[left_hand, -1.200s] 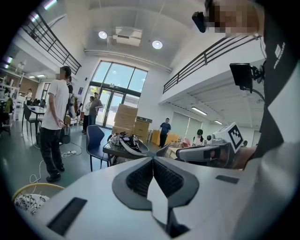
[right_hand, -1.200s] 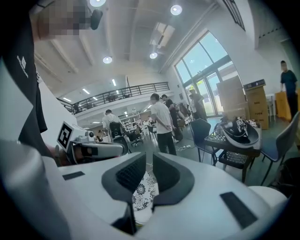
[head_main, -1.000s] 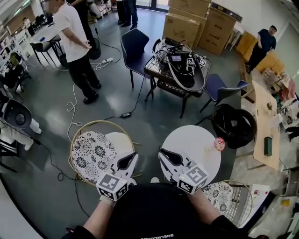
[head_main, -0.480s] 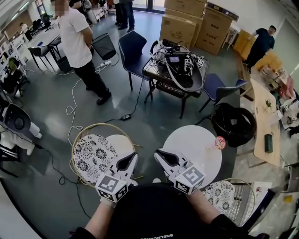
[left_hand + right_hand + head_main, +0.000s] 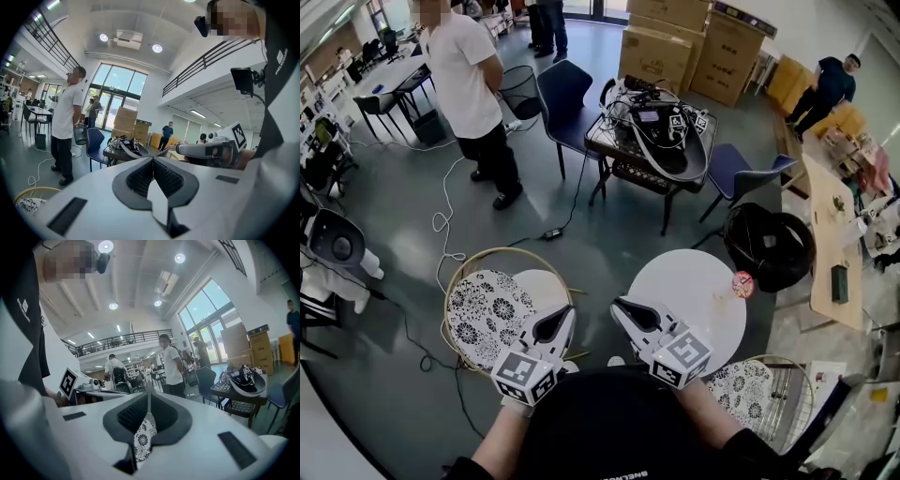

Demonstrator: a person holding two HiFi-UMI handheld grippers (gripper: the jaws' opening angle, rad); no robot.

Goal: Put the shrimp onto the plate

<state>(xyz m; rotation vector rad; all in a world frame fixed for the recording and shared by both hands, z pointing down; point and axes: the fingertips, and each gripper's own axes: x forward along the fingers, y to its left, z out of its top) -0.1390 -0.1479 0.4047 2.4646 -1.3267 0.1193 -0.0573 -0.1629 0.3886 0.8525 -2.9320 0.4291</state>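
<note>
Bottom centre of the head view: both my forearms are drawn in close to my body, each hand holding a gripper that points away from me, the two tips leaning toward each other.

My left gripper [image 5: 562, 317] lies over the lower right edge of a gold-rimmed hoop [image 5: 459, 267]. Its jaws are pressed together with nothing between them.

My right gripper [image 5: 623, 307] lies over the lower left edge of a round white tabletop [image 5: 684, 286]. Its jaws are likewise closed and empty. In the right gripper view a flowered black-and-white pattern shows through the gap below the joined tips.

The shrimp [image 5: 742, 284], a small pink item, sits at the right edge of the white tabletop, well apart from both grippers.

Inside the gold hoop, at lower left of the head view, lies a flowered plate [image 5: 483, 314]. A plain white disc [image 5: 542, 286] sits just beside it toward the upper right. I cannot tell whether anything lies on the plate.

A second flowered piece [image 5: 733, 384] sits in a wire basket [image 5: 778, 412] at lower right.

Beyond, at upper centre, a dark table [image 5: 623, 150] carries a tangle of cables. A person in a white shirt [image 5: 464, 75] stands at upper left.
</note>
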